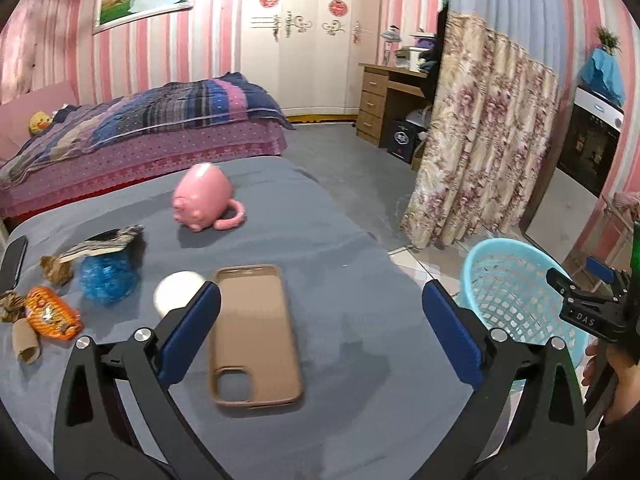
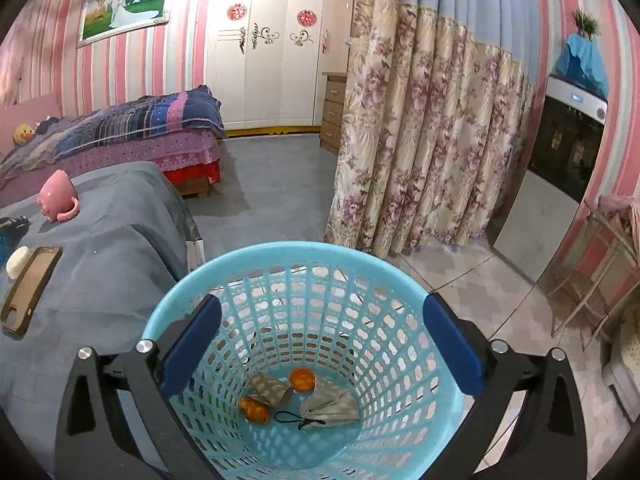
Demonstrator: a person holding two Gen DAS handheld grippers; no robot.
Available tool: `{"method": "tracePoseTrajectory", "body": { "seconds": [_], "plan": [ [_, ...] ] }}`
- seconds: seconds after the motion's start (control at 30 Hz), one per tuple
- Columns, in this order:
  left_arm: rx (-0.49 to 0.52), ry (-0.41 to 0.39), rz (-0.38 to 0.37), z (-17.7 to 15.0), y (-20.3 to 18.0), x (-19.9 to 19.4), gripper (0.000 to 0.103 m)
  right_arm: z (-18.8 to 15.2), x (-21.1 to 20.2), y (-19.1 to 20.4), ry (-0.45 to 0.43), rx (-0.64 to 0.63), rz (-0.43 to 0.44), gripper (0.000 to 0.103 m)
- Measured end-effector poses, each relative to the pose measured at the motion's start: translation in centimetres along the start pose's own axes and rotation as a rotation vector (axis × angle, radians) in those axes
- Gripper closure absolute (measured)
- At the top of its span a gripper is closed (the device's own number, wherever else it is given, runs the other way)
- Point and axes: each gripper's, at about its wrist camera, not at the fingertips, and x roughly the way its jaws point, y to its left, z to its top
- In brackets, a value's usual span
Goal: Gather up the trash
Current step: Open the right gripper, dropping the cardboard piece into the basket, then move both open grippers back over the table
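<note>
Above the blue basket (image 2: 304, 360) beside the table's right edge, my right gripper (image 2: 320, 348) hangs wide open and empty; wrappers (image 2: 256, 408) lie at the bottom. My left gripper (image 1: 320, 328), open, hovers over the phone case (image 1: 254, 332).

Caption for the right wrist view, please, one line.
Open right gripper poised empty above the blue basket, which holds orange wrappers and crumpled paper.
</note>
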Motion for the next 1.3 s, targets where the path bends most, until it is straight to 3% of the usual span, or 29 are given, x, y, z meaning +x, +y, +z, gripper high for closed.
{"method": "tracePoseTrajectory", "body": {
  "seconds": [0.2, 0.33, 0.6, 0.8, 0.93, 1.03, 1.3],
  "plan": [
    [-0.023, -0.004, 0.062, -0.3, 4.9, -1.7, 0.006, 0.7, -0.9, 2.1, -0.023, -0.01, -0.017, 0.004],
    [-0.032, -0.005, 0.117, -1.1, 8.4, -3.0, 0.005, 1.4, -1.5, 4.0, -0.041, 0.016, 0.018, 0.004],
    [-0.077, -0.03, 0.201, -2.5, 16.4, -5.2, 0.005, 2.0, -2.5, 12.4, -0.042, -0.05, 0.154, 0.004],
    [-0.167, -0.02, 0.266, -4.1, 21.7, -4.6, 0.005, 2.1, -3.0, 19.5, -0.028, -0.109, 0.264, 0.004],
    [-0.172, 0.002, 0.295, -4.8, 24.0, -4.0, 0.005, 2.3, -3.1, 24.7, -0.012, -0.165, 0.291, 0.004],
    [-0.239, 0.008, 0.305, -5.0, 26.9, -4.1, 0.005, 3.2, -3.5, 27.7, -0.013, -0.155, 0.33, 0.004],
    [-0.36, 0.006, 0.359, -6.4, 32.3, -4.6, 0.005, 3.9, -3.4, 33.0, -0.001, -0.14, 0.379, 0.004]
  ]
}}
